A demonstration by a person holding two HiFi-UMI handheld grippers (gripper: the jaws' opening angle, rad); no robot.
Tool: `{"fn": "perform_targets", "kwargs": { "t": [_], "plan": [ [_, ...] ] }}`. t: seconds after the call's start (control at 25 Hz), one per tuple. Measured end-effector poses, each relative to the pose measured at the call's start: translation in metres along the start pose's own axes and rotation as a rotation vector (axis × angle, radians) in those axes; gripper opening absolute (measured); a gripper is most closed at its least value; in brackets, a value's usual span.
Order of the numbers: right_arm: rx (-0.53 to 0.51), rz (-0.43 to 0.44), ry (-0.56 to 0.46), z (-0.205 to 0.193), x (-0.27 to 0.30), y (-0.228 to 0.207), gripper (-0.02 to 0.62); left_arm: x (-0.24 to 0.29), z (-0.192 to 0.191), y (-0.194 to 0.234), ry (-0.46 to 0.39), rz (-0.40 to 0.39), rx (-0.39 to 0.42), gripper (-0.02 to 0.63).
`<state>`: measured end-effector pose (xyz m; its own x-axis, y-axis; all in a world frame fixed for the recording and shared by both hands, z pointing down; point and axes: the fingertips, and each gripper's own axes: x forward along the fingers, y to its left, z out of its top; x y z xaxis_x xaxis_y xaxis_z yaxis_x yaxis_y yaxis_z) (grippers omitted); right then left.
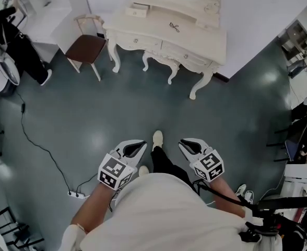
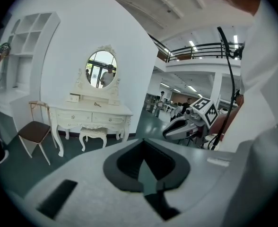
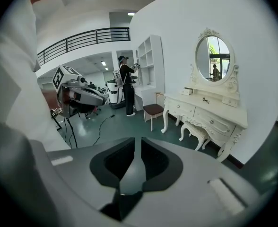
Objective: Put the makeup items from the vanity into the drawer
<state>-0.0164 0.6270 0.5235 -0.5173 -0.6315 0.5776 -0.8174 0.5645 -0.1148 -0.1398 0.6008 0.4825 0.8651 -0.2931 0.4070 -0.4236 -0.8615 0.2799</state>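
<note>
The cream vanity [image 1: 195,35] with its oval mirror stands against the far wall, several steps away from me. A small dark item [image 1: 174,26] lies on its top, also seen as the dark item [image 3: 205,100] in the right gripper view. Its two front drawers [image 1: 161,47] look closed. A small drawer box [image 1: 138,10] sits on the top at the left. My left gripper [image 1: 142,143] and right gripper [image 1: 182,142] are held close to my body, both shut and empty, pointing toward the vanity [image 2: 89,111].
A brown-seated chair [image 1: 88,47] stands left of the vanity, and a padded stool [image 1: 161,61] is tucked under it. A person [image 1: 18,41] stands by white shelves at far left. A power strip [image 1: 76,194] with its cable lies on the floor. Equipment racks [image 1: 299,140] stand at right.
</note>
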Motion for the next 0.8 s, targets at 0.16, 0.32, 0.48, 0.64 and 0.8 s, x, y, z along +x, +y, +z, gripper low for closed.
{"fn": "perform_targets", "kwargs": {
  "t": [0.16, 0.32, 0.48, 0.64, 0.8],
  "plan": [
    [-0.014, 0.029, -0.016, 0.034, 0.041, -0.048, 0.041, 0.02, 0.027, 0.05, 0.007, 0.055, -0.016, 0.003],
    [-0.042, 0.06, -0.047, 0.086, 0.076, -0.113, 0.028, 0.055, 0.073, 0.099, 0.034, 0.101, -0.012, 0.003],
    [-0.079, 0.089, -0.058, 0.124, 0.1, -0.177, 0.026, 0.097, 0.126, 0.144, 0.051, 0.134, 0.019, 0.003],
    [-0.08, 0.094, -0.034, 0.134, 0.126, -0.244, 0.021, 0.142, 0.168, 0.181, 0.045, 0.147, 0.028, 0.003],
    [-0.066, 0.099, -0.038, 0.15, 0.15, -0.282, 0.021, 0.172, 0.192, 0.21, 0.035, 0.15, 0.004, 0.003]
  ]
}}
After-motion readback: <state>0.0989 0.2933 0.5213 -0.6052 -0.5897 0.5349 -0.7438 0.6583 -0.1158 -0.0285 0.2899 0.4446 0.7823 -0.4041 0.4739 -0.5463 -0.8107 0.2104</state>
